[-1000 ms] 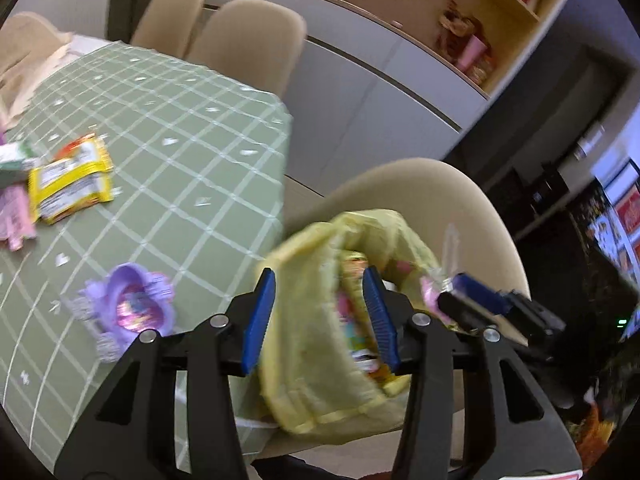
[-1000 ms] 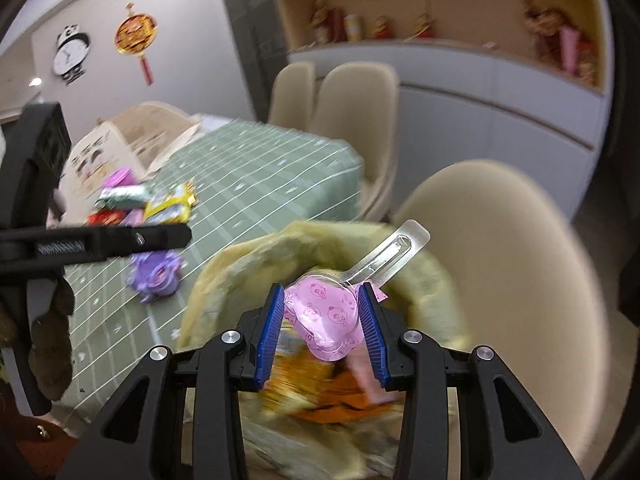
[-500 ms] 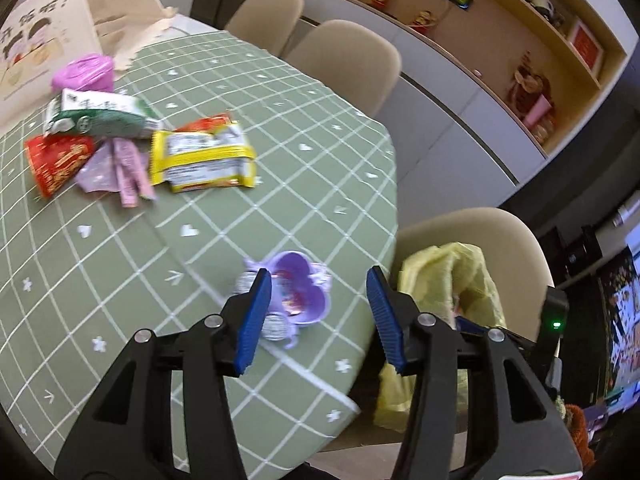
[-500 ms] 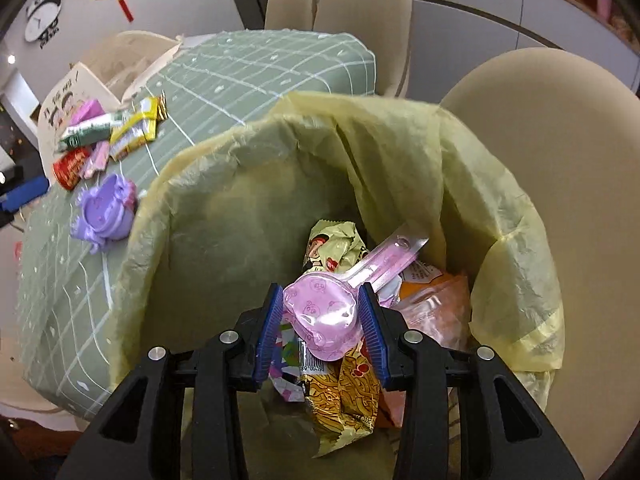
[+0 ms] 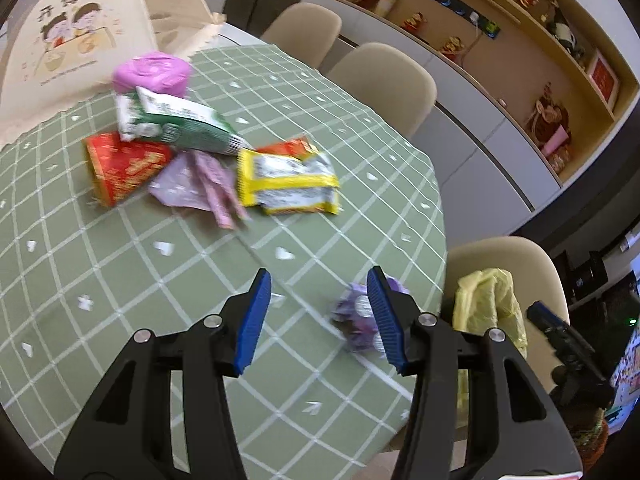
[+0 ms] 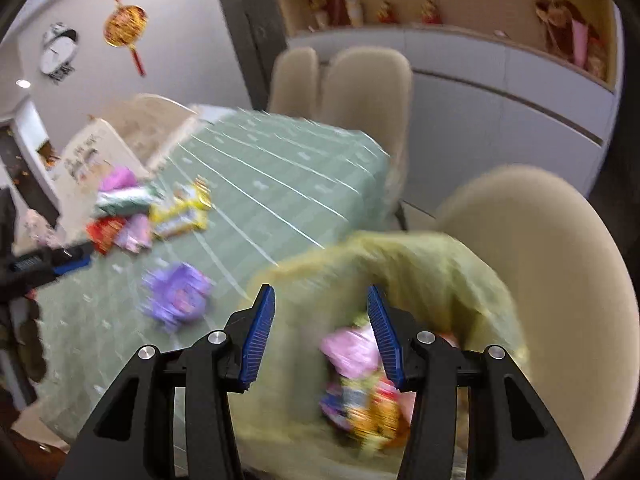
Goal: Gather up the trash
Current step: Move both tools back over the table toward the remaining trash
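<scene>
A yellow trash bag [image 6: 420, 276] sits on a beige chair [image 6: 560, 248] beside the table; it also shows in the left wrist view [image 5: 488, 304]. Inside lie a pink spoon-shaped packet [image 6: 350, 350] and other wrappers [image 6: 368, 412]. My right gripper [image 6: 318, 332] is open and empty above the bag's mouth. My left gripper [image 5: 318, 320] is open and empty above the green checked tablecloth [image 5: 120, 280]. A purple flower-shaped wrapper [image 5: 358, 320] lies near its right finger. A pile of wrappers lies further back: yellow [image 5: 286, 182], red [image 5: 120, 166], green-white [image 5: 176, 124], pink [image 5: 200, 184].
A purple roll [image 5: 152, 70] and a cream cloth with cartoon print [image 5: 68, 52] lie at the table's far left. Beige chairs [image 5: 384, 80] stand behind the table, with white cabinets and shelves beyond. The table edge [image 5: 440, 240] runs next to the bag's chair.
My right gripper has opened and let the pink packet drop into the bag, then risen. My left gripper has swung from the bag to over the table, toward the wrappers.
</scene>
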Motion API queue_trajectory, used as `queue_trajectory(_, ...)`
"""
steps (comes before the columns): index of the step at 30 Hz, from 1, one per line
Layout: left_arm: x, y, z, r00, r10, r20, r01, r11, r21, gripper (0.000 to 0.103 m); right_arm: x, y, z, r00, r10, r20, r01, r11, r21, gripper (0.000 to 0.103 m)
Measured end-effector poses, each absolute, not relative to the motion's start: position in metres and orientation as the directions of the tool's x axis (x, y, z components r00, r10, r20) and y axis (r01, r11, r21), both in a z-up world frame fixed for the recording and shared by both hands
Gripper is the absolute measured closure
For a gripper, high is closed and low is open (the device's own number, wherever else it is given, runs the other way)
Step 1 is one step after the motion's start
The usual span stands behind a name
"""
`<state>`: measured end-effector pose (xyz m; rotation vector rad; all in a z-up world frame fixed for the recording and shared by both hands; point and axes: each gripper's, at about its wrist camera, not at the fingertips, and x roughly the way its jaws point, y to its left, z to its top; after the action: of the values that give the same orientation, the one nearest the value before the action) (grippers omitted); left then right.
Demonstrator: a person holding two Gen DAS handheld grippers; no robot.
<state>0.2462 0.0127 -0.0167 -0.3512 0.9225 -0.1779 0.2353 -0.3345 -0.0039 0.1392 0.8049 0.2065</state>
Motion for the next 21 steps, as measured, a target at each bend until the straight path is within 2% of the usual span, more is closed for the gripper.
queue_trajectory(7,0.237,0.086,-0.014,0.637,-0.247,-0.730,-0.087,0.918,-0.387,0.055,0.259,-0.245,0.012,0.668,0.332,-0.666,-0.236,0.943,0.234,0.057)
queue_trajectory(14,0.243,0.146,-0.014,0.665,-0.221,-0.713,-0.157,0.892,-0.423,0.055,0.260,-0.170,0.016,0.630,0.365,-0.685,-0.358,0.920,0.161,0.057)
queue_trajectory(21,0.272,0.156,-0.014,0.661,-0.270,-0.700,-0.092,0.897,-0.432,0.052,0.271,-0.160,0.007,0.619,0.338,-0.710,-0.339,0.929,0.147,0.057)
